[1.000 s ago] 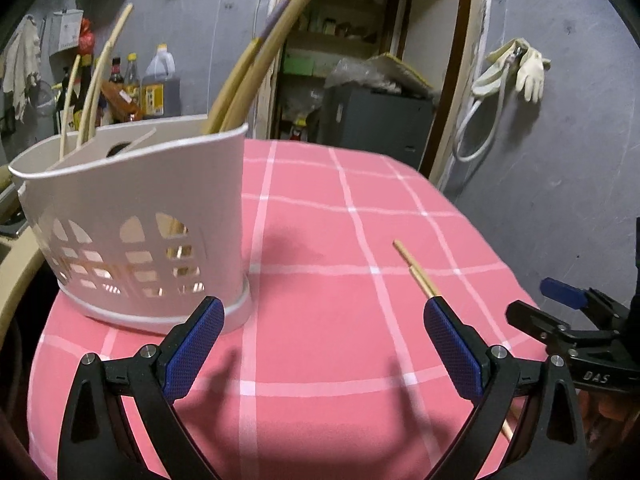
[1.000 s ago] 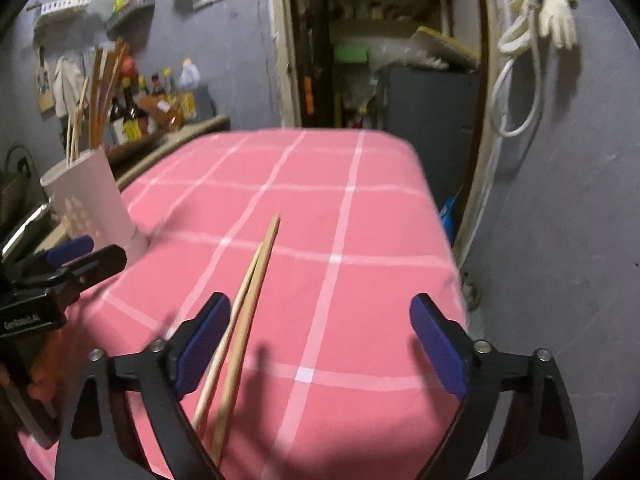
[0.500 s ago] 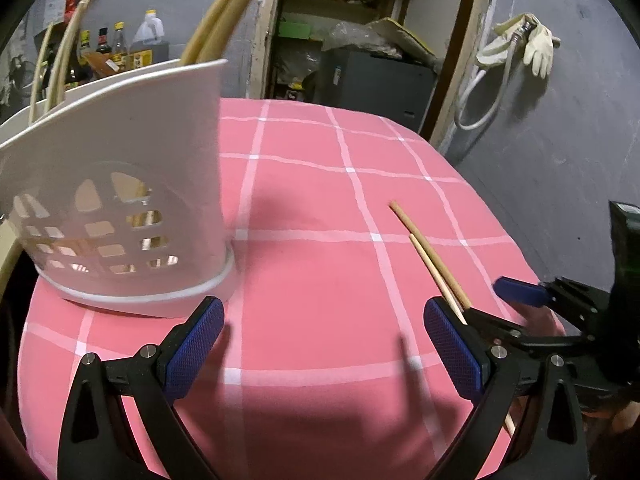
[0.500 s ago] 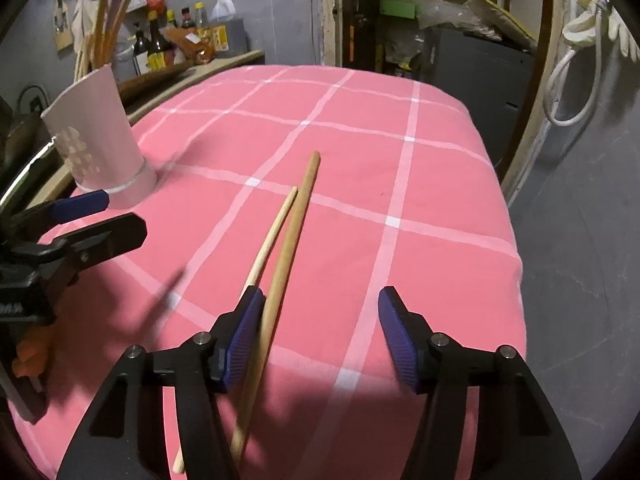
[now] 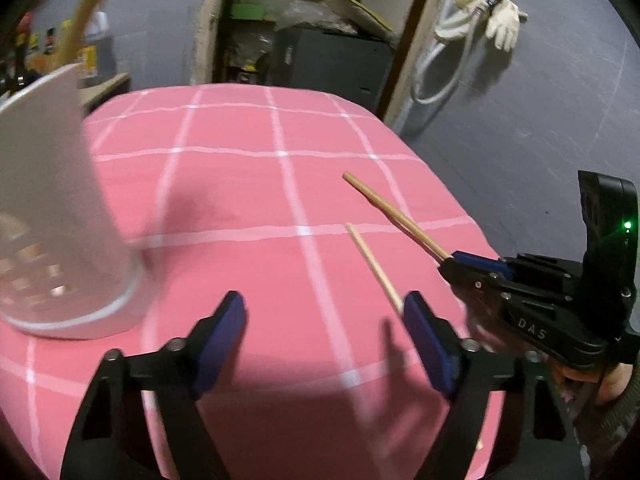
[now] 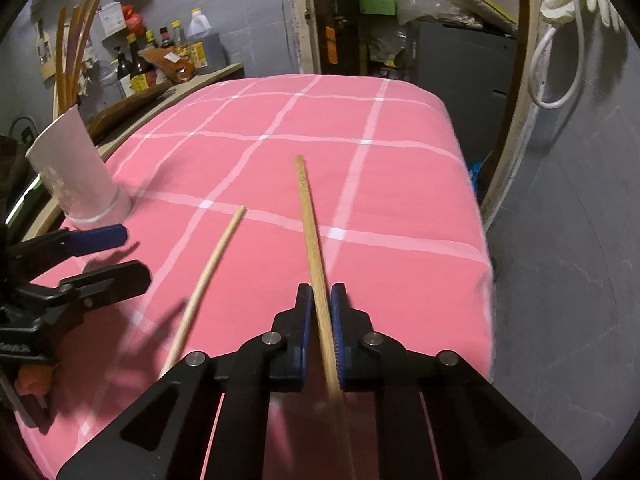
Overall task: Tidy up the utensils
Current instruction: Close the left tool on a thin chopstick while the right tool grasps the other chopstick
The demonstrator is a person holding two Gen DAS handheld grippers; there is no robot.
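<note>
My right gripper (image 6: 321,312) is shut on a darker wooden chopstick (image 6: 310,224), which points forward over the pink checked tablecloth (image 6: 360,184). That chopstick (image 5: 394,216) and the right gripper (image 5: 472,260) also show in the left wrist view. A paler chopstick (image 6: 208,268) lies on the cloth to its left; in the left wrist view it (image 5: 372,264) runs up to my right fingertip. My left gripper (image 5: 324,332) is open and empty, close to that chopstick. The white perforated utensil holder (image 5: 52,216) stands at the left with several chopsticks in it.
The table edge (image 6: 480,240) drops off to the right, near a grey wall with a hose and gloves (image 5: 500,20). Bottles (image 6: 160,60) stand on a shelf behind the holder (image 6: 76,168). A doorway with a dark cabinet (image 5: 332,60) lies beyond the table.
My right gripper has closed on the darker chopstick and pulled it apart from the paler one. My left gripper has swung right, away from the holder, toward the paler chopstick.
</note>
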